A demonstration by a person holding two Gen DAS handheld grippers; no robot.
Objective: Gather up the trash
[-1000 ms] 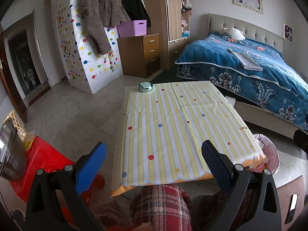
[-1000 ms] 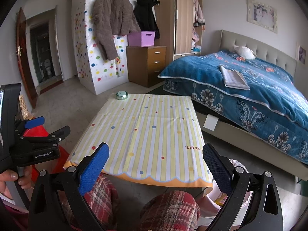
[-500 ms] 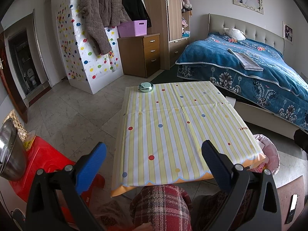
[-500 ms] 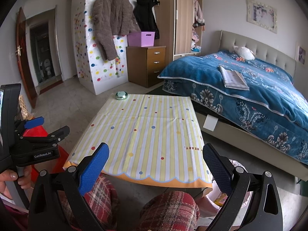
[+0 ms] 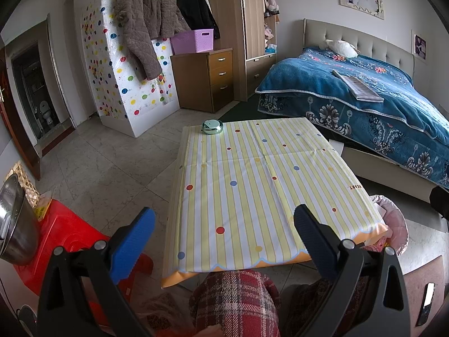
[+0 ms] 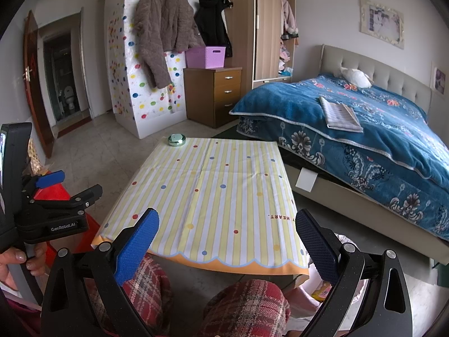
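Note:
A low table with a yellow striped, dotted cloth (image 5: 252,185) stands in front of me; it also shows in the right wrist view (image 6: 213,196). A small round green tin (image 5: 212,126) sits at its far left corner, also seen in the right wrist view (image 6: 176,139). A pink-lined trash bin (image 5: 393,224) stands by the table's near right corner, with its bag showing in the right wrist view (image 6: 325,289). My left gripper (image 5: 221,241) is open and empty over the near table edge. My right gripper (image 6: 224,244) is open and empty too. The left gripper also shows in the right wrist view (image 6: 50,193).
A red plastic stool (image 5: 64,238) with a metal bowl (image 5: 14,224) stands left of the table. A bed with a blue blanket (image 5: 364,106) lies to the right. A wooden drawer unit (image 5: 207,78) and a dotted cabinet (image 5: 132,70) stand behind. My plaid-clad knees (image 5: 235,303) are below.

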